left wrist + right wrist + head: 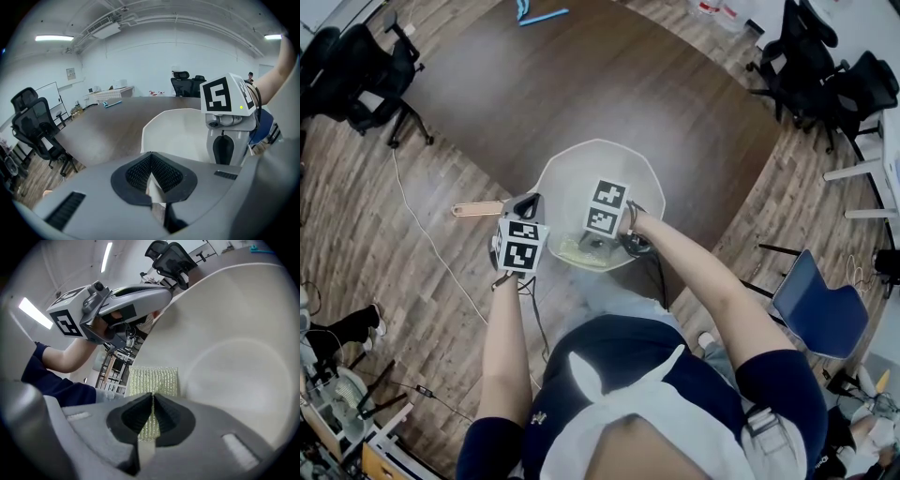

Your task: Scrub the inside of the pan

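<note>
Right gripper clamped on scouring pad; pad at near inner wall of pan; pan floor ahead of pad, toward far side; left gripper pinching near-left rim, steadying pan on table.

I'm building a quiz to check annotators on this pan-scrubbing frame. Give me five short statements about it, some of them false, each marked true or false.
1. The right tool is shut on a yellow-green scrub pad. True.
2. The pan is black. False: it is white.
3. The scrub pad is inside the pan, at its inner wall. True.
4. The left tool hangs open above the table. False: it is shut on the pan's edge, near the wooden handle.
5. The pan stands on the wooden floor. False: it stands on the dark brown table.
</note>
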`<state>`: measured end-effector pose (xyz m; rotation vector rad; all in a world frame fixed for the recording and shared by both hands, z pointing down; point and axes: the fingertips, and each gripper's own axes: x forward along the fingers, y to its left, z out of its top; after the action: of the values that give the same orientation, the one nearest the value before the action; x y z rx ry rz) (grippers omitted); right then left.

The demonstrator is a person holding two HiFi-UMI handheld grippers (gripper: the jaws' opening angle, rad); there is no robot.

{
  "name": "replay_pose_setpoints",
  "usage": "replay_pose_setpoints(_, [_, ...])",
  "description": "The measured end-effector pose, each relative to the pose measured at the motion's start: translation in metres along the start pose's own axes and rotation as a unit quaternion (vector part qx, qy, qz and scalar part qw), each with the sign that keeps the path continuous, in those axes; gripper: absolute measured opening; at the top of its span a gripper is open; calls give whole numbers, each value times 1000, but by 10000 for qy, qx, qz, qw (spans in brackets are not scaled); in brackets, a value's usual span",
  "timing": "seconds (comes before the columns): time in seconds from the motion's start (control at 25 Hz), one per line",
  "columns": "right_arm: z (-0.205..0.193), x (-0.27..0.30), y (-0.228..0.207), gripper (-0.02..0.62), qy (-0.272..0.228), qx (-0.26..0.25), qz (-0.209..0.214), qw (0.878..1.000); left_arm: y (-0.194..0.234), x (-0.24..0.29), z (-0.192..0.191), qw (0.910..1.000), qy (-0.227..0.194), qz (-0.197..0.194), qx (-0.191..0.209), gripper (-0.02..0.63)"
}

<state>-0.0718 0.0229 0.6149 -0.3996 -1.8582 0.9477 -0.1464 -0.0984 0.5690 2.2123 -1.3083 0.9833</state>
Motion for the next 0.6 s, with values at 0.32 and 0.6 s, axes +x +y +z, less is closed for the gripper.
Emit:
replay_pose_setpoints(0.32, [15,-1,-4,14,-283,-340,-253,9987,-5,-1,3,9999,76,-67,-10,5])
replay_pose_setpoints(0.6, [30,2,-14,14,-435,-557,-677,9952,-2,0,0,10000,-5,-60,-45,5])
